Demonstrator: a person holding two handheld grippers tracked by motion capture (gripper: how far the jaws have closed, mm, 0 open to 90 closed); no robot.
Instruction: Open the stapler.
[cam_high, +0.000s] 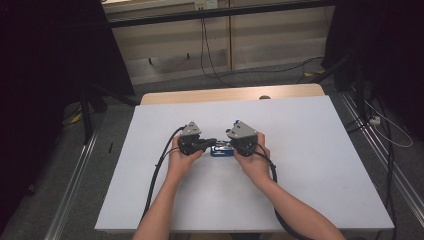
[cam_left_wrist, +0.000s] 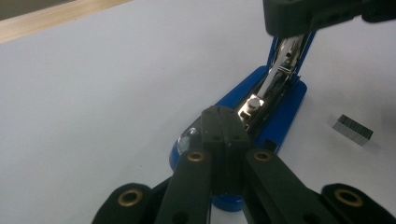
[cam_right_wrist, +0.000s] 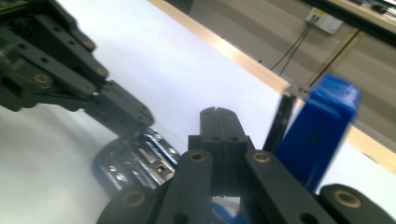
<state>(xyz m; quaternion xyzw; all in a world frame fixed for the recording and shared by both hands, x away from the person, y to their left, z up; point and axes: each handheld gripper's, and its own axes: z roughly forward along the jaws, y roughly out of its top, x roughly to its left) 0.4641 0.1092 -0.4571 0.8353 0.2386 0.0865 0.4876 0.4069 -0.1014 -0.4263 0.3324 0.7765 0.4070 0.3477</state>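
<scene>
A blue stapler lies on the white table between my two grippers. It is hinged open: its blue top stands up, and the metal staple channel lies bare over the blue base. My left gripper is shut, with its tips resting on the front end of the stapler. My right gripper is shut too, with nothing between its jaws, and sits beside the raised top. A short strip of staples lies on the table beside the stapler.
The table's wooden far edge borders a floor with trailing cables. Metal rails run along both sides of the table. Cables from the grippers hang back over the near edge beside the person's forearms.
</scene>
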